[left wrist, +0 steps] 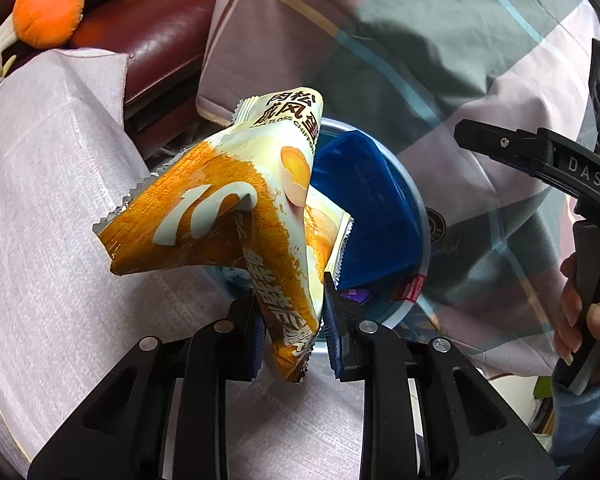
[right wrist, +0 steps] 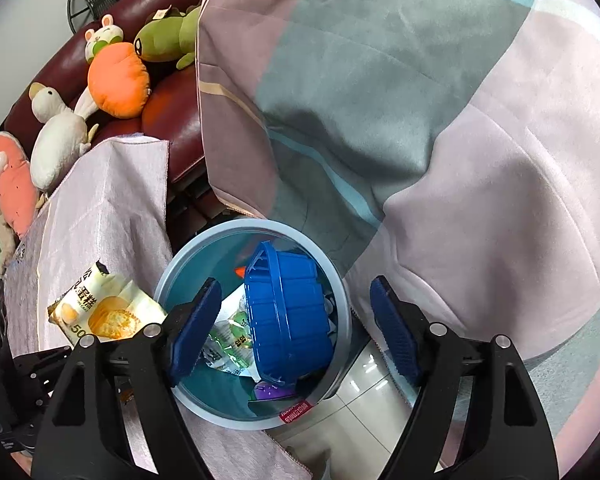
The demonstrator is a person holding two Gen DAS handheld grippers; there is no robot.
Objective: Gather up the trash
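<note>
Far left, a row of soft plush toys lies along the glossy maroon leather sofa (right wrist: 172, 120): a pink one, a white duck (right wrist: 56, 140), and an orange carrot-shaped plush (right wrist: 118, 80) beside a green one (right wrist: 160, 38). In front of the sofa, a woven pale lilac cloth (left wrist: 40, 200) with a fine ribbed texture covers a flat surface; its hemmed edge hangs toward the gap by the sofa.

The left tool (left wrist: 294, 336) grips a crinkled foil snack wrapper (left wrist: 228, 208) at its lower end, the blue ribbed pads pressed against it on both sides. The wrapper is glossy, orange and cream with printed egg images and Chinese lettering, its ends serrated. It is held up above the lilac cloth, just left of the bin's rim; in the right wrist view the same wrapper (right wrist: 100, 312) shows beside the bin's left edge.

The round bin (right wrist: 340, 276) has a smooth pale blue-grey rim and a teal interior. Inside it lies a rigid blue plastic basket (right wrist: 288, 320), ribbed, tipped on its side, resting over a green-printed transparent wrapper (right wrist: 232, 340) and a purple scrap (right wrist: 270, 392). A red label sits on the bin's near rim.

The right tool (right wrist: 296, 328) stands over the bin with its jaws wide apart and nothing between them.

Right of the bin, a soft checked bedcover (right wrist: 440, 100) in pink, grey-green and light blue drapes in broad folds.
</note>
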